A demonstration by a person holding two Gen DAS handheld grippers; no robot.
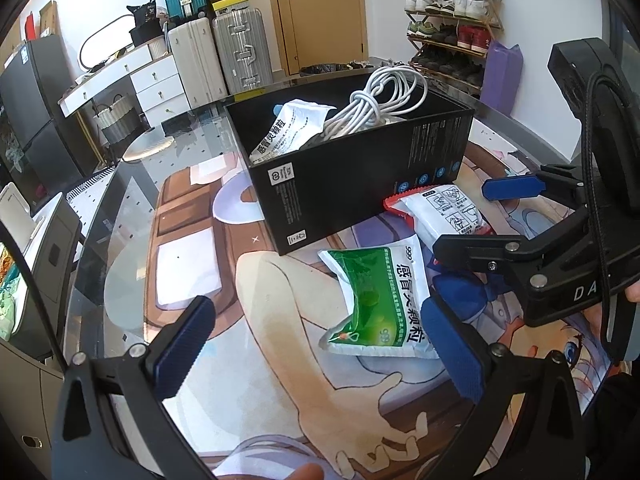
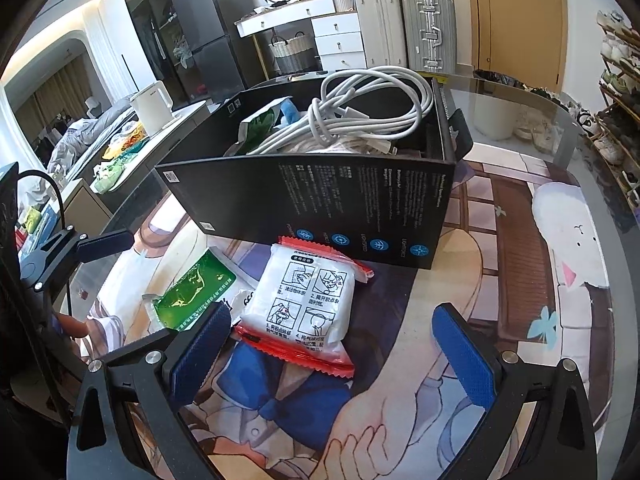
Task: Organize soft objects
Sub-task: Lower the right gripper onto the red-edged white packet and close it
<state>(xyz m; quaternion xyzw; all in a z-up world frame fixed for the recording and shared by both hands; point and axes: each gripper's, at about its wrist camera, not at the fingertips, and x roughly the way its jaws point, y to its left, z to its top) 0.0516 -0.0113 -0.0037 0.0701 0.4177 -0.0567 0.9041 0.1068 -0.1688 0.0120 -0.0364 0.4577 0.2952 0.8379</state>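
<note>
A black box (image 1: 352, 176) (image 2: 320, 200) stands on the printed mat and holds a coiled white cable (image 1: 376, 104) (image 2: 368, 112) and a green-and-white sachet (image 1: 292, 128) (image 2: 260, 124). In front of it lie a green sachet (image 1: 380, 300) (image 2: 196, 300) and a white red-edged packet (image 1: 444, 212) (image 2: 308, 304). My left gripper (image 1: 320, 340) is open, just short of the green sachet. My right gripper (image 2: 332, 344) (image 1: 460, 220) is open with the white packet lying between its fingers, untouched.
The glass table (image 1: 120, 208) (image 2: 520, 96) carries an anime-print mat (image 1: 280, 360) (image 2: 500, 260). Suitcases (image 1: 224, 52) (image 2: 404, 32), white drawers (image 1: 156, 80), a shoe rack (image 1: 452, 20) and a door (image 1: 320, 12) stand behind. A hand (image 2: 72, 326) holds the left gripper.
</note>
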